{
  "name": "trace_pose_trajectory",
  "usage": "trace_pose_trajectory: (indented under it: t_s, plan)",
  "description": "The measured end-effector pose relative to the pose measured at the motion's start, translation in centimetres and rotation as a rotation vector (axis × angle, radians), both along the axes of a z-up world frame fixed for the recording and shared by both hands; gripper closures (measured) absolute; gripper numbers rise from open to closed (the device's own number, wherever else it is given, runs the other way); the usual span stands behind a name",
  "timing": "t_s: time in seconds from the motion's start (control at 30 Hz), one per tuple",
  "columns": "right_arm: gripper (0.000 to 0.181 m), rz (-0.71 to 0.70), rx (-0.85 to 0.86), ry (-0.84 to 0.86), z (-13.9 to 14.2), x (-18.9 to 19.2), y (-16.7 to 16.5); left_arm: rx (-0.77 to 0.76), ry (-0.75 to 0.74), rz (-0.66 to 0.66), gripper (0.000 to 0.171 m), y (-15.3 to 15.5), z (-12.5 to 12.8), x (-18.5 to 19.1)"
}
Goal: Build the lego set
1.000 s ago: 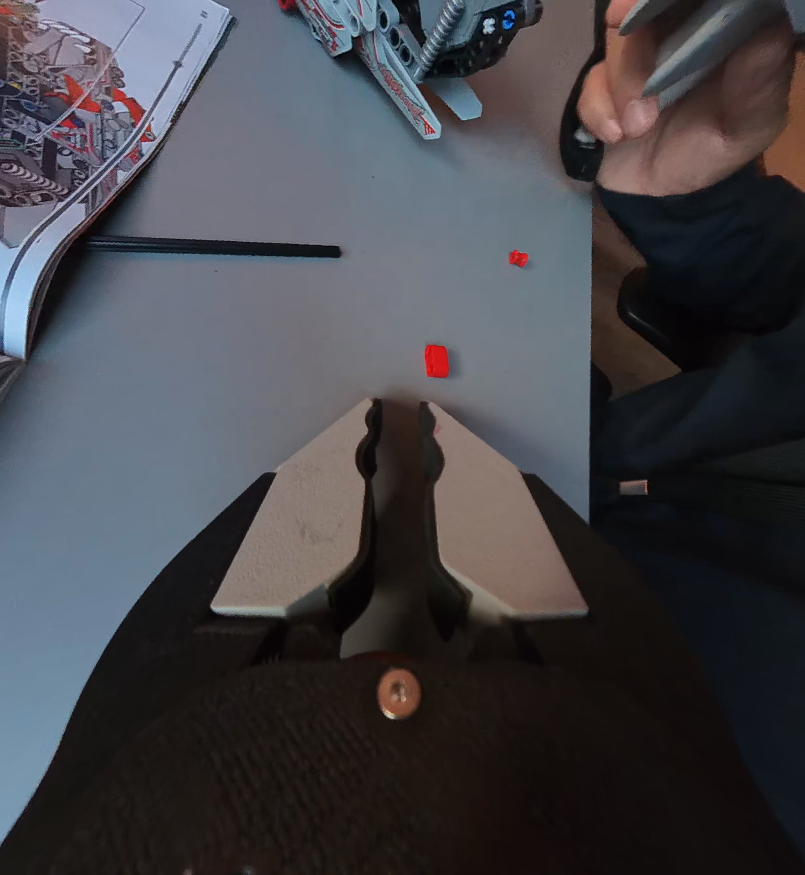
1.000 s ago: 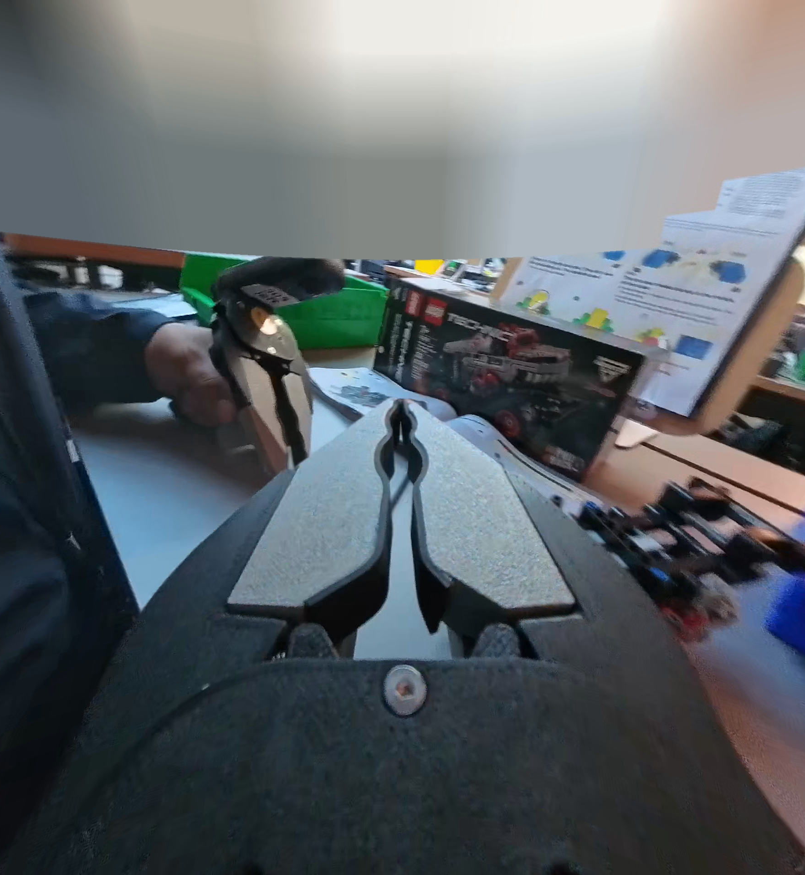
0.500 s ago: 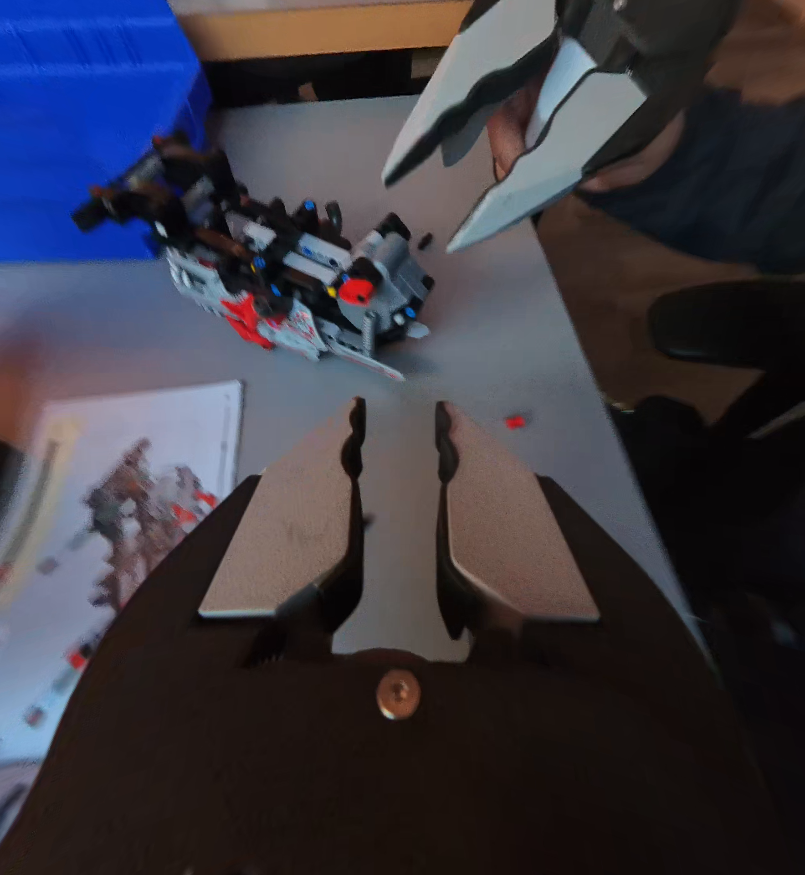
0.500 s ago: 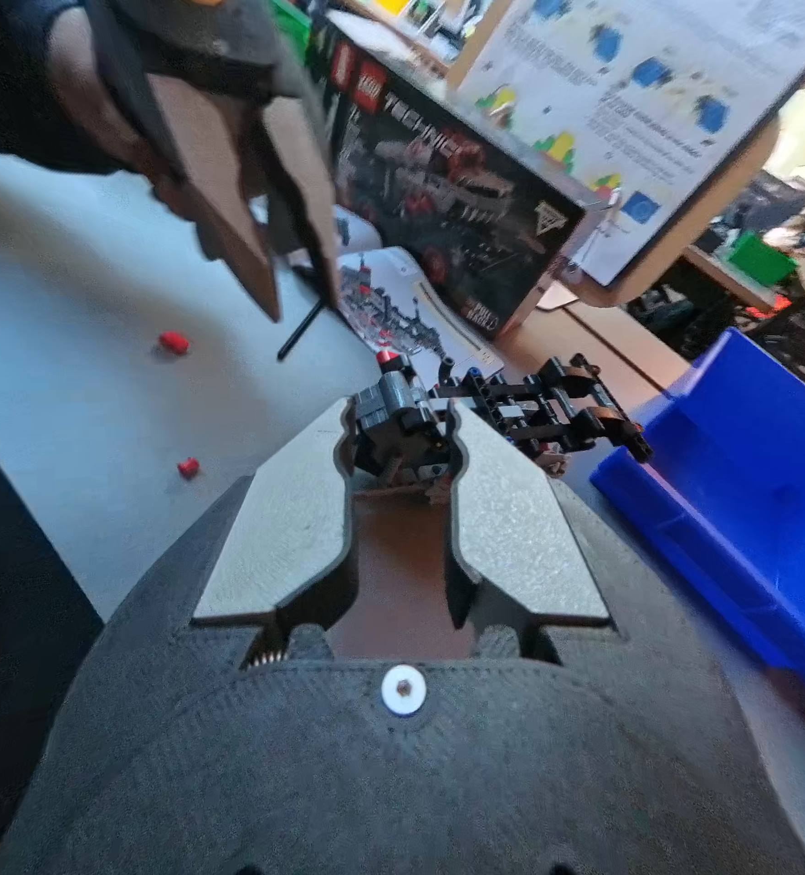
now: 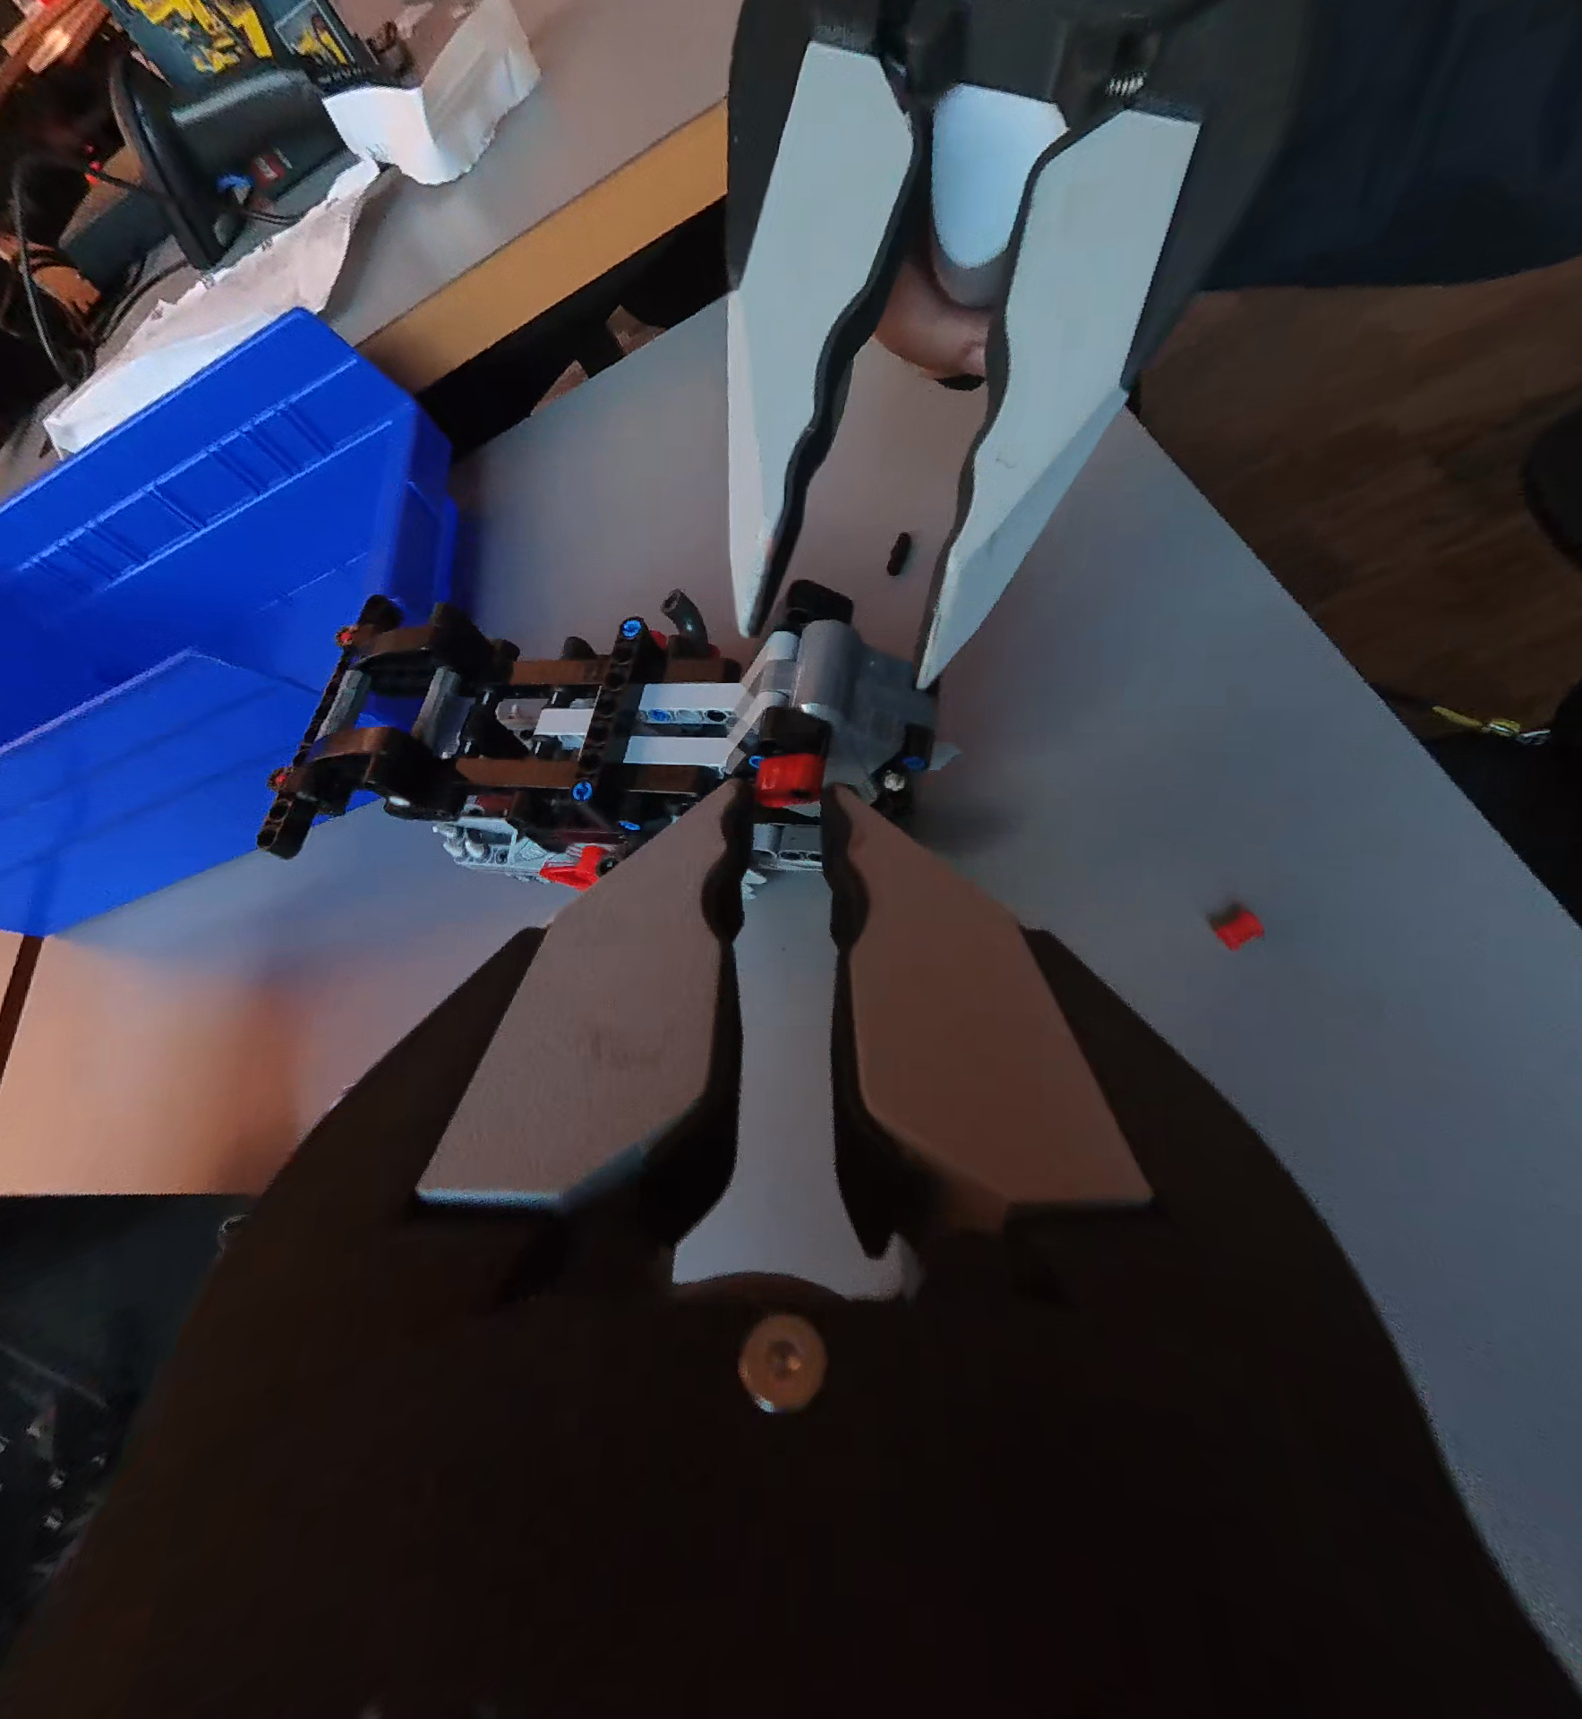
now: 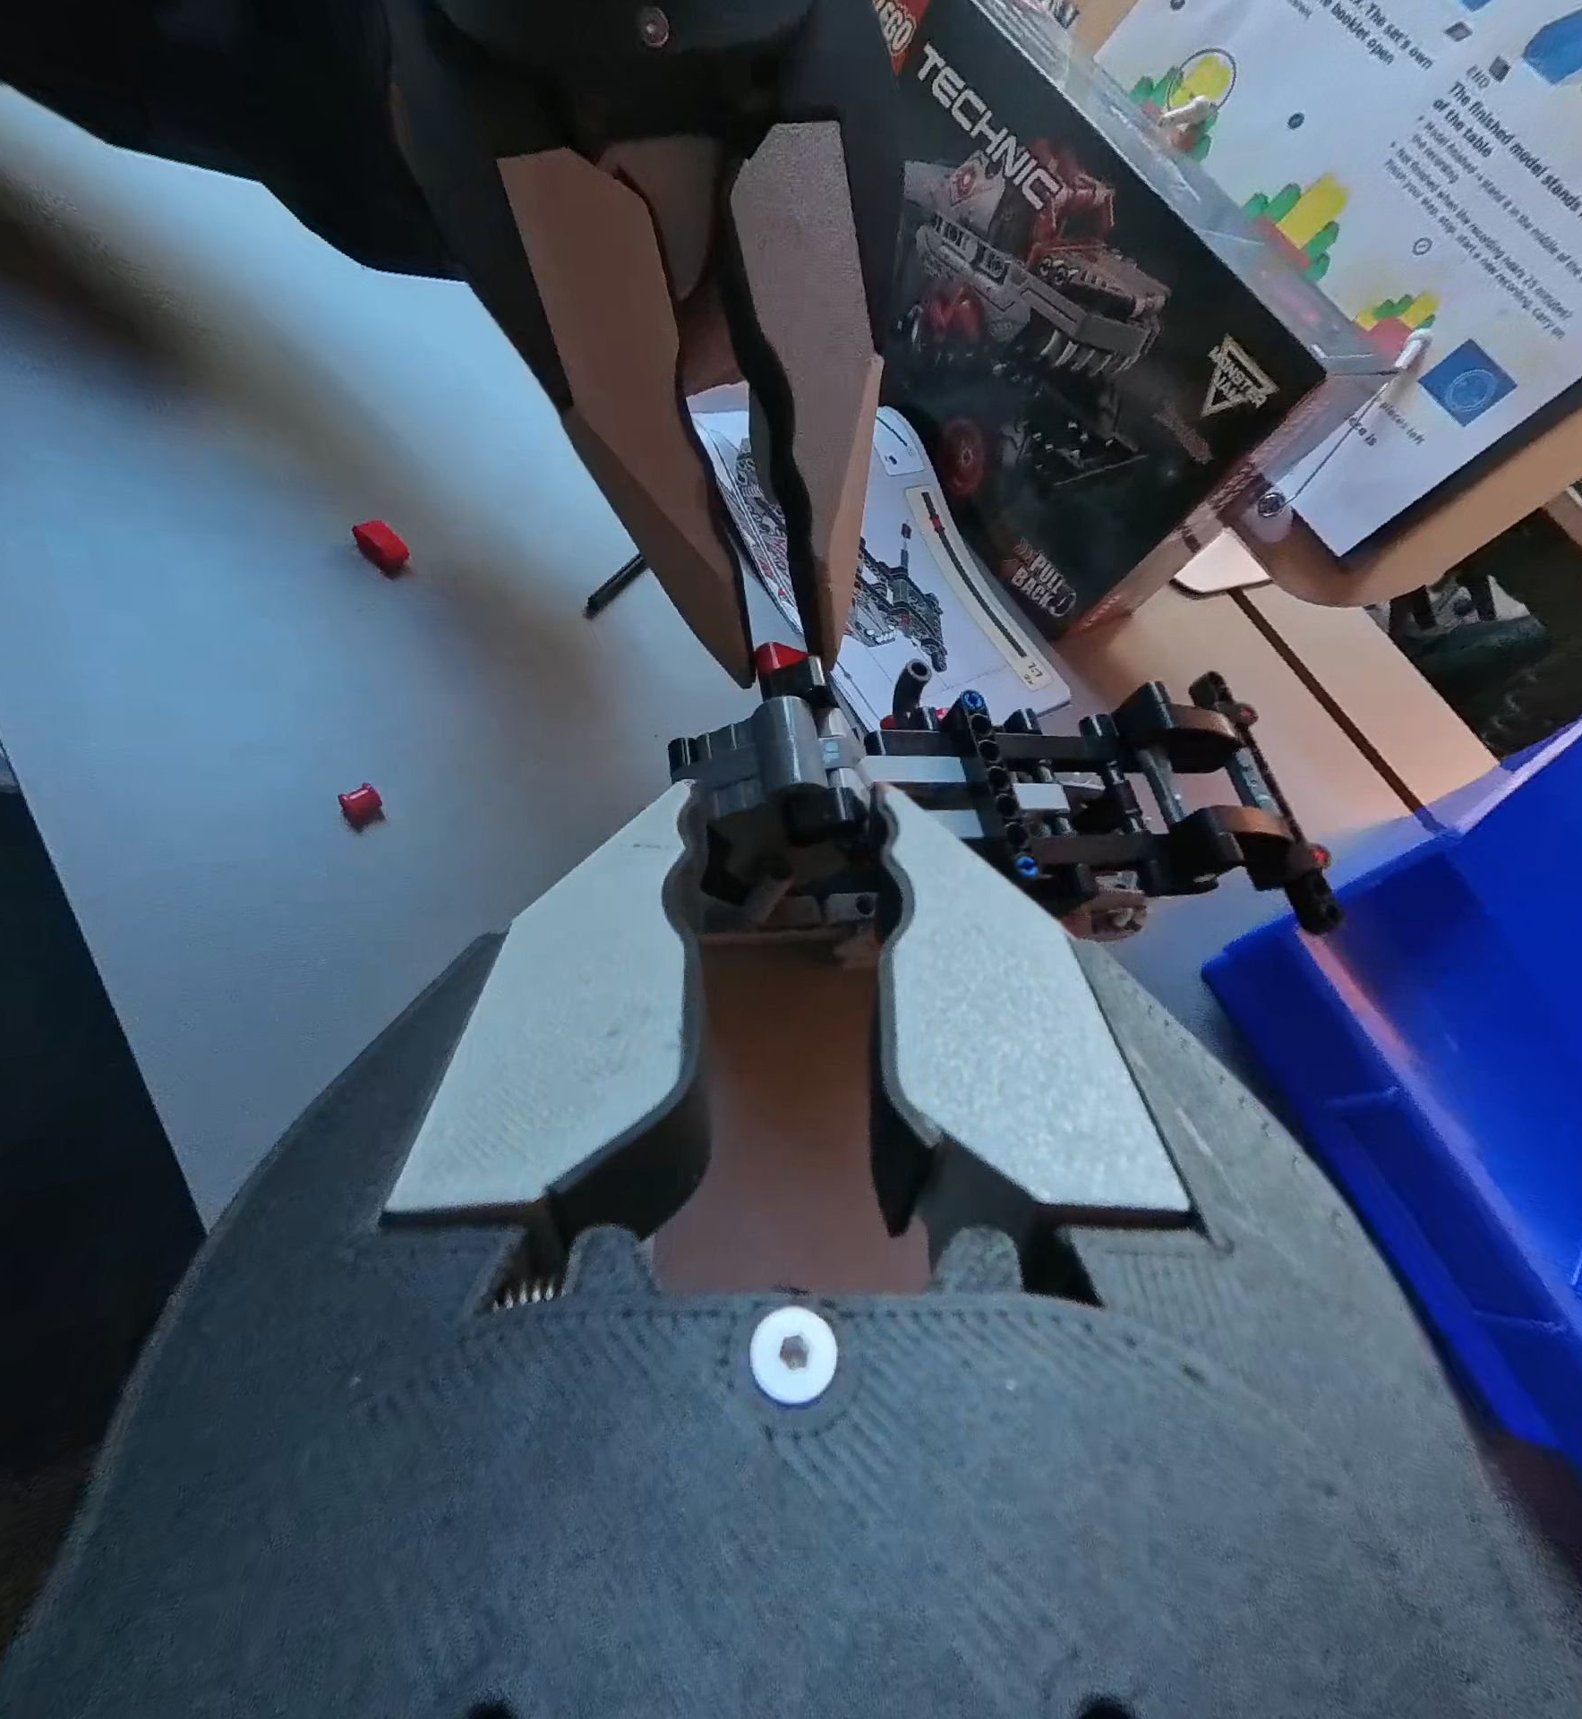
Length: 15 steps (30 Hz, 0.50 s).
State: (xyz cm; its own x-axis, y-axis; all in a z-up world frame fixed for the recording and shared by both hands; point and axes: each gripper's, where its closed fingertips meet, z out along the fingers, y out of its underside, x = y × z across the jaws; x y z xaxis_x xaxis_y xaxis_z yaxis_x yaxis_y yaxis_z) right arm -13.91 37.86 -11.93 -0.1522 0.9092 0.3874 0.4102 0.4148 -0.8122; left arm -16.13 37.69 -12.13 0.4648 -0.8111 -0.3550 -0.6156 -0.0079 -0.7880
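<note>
Your half-built lego truck sits on the grey table, right beside the blue bin. It looks light and made of hard plastic. It is stiff, but the little pins and beams can pop off if you squeeze too hard or twist. The long black frame end looks thin, so it is better to hold the chunky grey block end, where the parts are packed tight.

That is just where your right hand-held gripper is. It comes in low and flat along the table, and its two fingers sit on both sides of the grey block end. They look like they are pressing on it, holding the truck steady.

Your left hand-held gripper points down at a slant from the other side. Its fingers are a little apart, and the tips sit on both sides of the small red piece on top of that same end. I cannot tell if they are really pinching it or just touching it.

Two small red parts lie loose on the table, well apart from the truck. The instruction book lies open behind it.
</note>
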Motion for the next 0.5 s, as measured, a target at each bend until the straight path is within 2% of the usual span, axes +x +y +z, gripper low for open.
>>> trace_pose_trajectory:
  t_s: [0.13,0.27,0.5]
  plan:
    - [0.15,0.007,-0.017,0.023,-0.2,0.3,-0.1,-0.07,-0.008,-0.001,0.161,-0.3,-0.2,0.2]
    - [0.149,0.009,-0.016,0.006,-0.6,0.5,-0.2,-0.299,-0.147,0.025,0.161,-0.8,-0.6,0.6]
    - [0.148,0.008,-0.052,0.022,-0.6,0.9,-0.4,-0.497,-0.346,0.05,0.161,-1.4,-0.4,1.1]
